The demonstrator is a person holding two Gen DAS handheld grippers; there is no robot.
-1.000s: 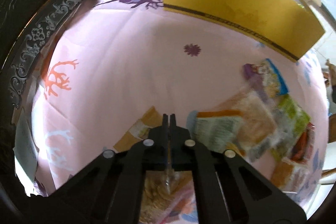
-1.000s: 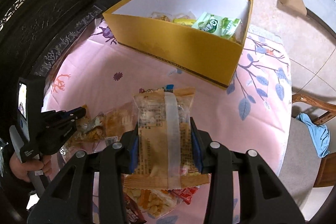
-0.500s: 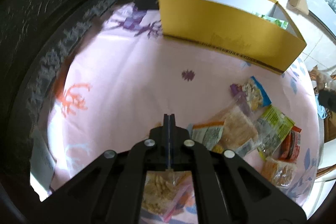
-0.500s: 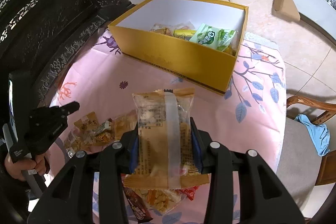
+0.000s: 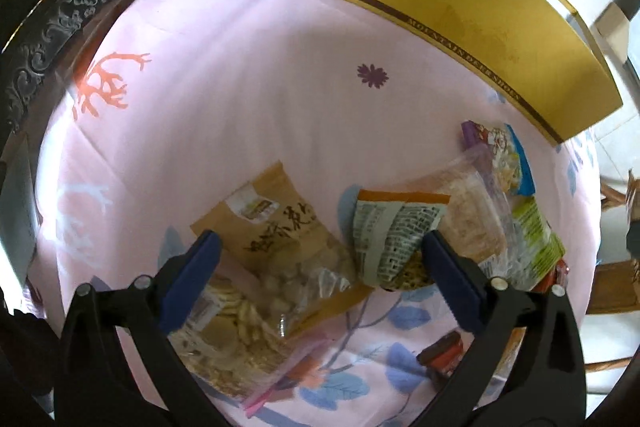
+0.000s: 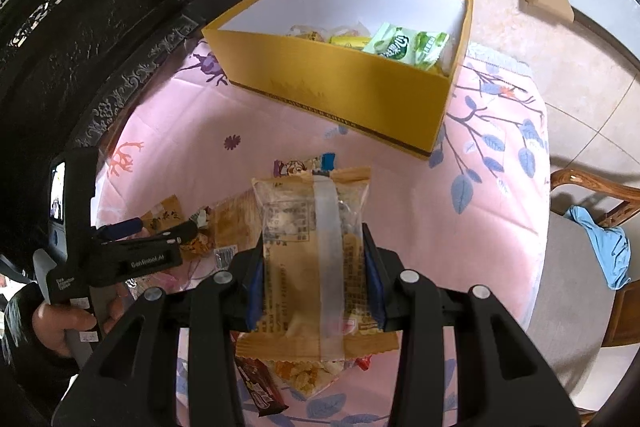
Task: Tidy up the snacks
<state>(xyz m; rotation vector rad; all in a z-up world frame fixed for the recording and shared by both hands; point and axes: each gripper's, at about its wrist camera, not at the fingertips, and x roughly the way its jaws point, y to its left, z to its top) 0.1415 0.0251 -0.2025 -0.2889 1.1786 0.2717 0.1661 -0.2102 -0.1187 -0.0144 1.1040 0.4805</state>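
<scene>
A: What is the right claw [image 6: 314, 285] holding?

B: A tan snack packet [image 6: 314, 247]. The blue pads press on its two long sides, so it is held tight, up above the pink worktop [image 6: 400, 179].

A: Which way does the packet point?

B: Its long side runs away from the claw, toward the yellow box [image 6: 340, 83]. One crimped end is near the box, the other end sticks out behind the pads.

A: Is it heavy?

B: I think it is light and soft, like a puffy bag. The wrap looks shiny, so it may slip. Squeeze too hard and the snack inside may crack. The middle is a good spot to hold it, and that is where the pads are.

A: And the left claw [image 5: 320, 275]?

B: Its jaws are opening wide. Nothing is pinched. Under it lie a brown packet with dark writing [image 5: 280, 227] and a grey printed packet [image 5: 394, 231], flat on the worktop.

A: Where could it grab the brown one?

B: Across its narrow width, I guess. It lies slanted, long side pointing up and left.
</scene>
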